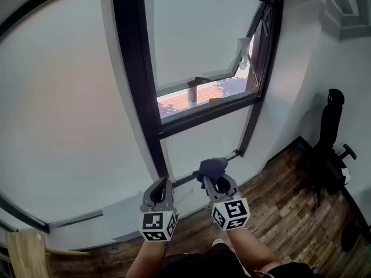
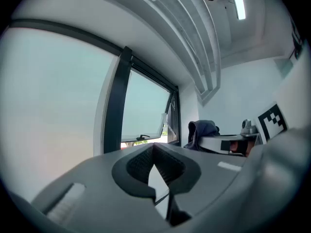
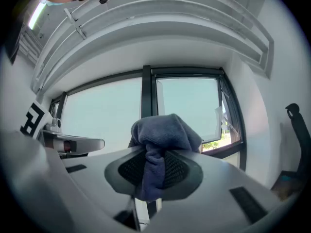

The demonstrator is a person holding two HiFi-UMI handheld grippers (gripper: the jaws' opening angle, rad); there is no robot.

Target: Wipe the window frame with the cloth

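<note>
The dark window frame (image 1: 134,80) spans the head view's centre, so the blue cloth (image 1: 212,167), clamped low centre in the right hand-held gripper (image 1: 213,177), should be lifted and pressed flat along it, with the left hand-held gripper (image 1: 162,183), closed on nothing, held aside

No words or numbers can be read — only black square marker patterns on the left white cube (image 1: 157,226) and the right white cube (image 1: 231,213).

I see a slate-blue cloth (image 3: 163,135) against the black frame (image 1: 134,86) and pale, milky glass (image 1: 58,97). My left gripper (image 1: 162,184) and right gripper (image 1: 214,181) are grey, their cubes (image 1: 157,225) patterned in black-and-white squares. Floor (image 1: 278,207) is brown wood planking; chair (image 1: 330,138) black; walls (image 1: 342,74) white.
</note>
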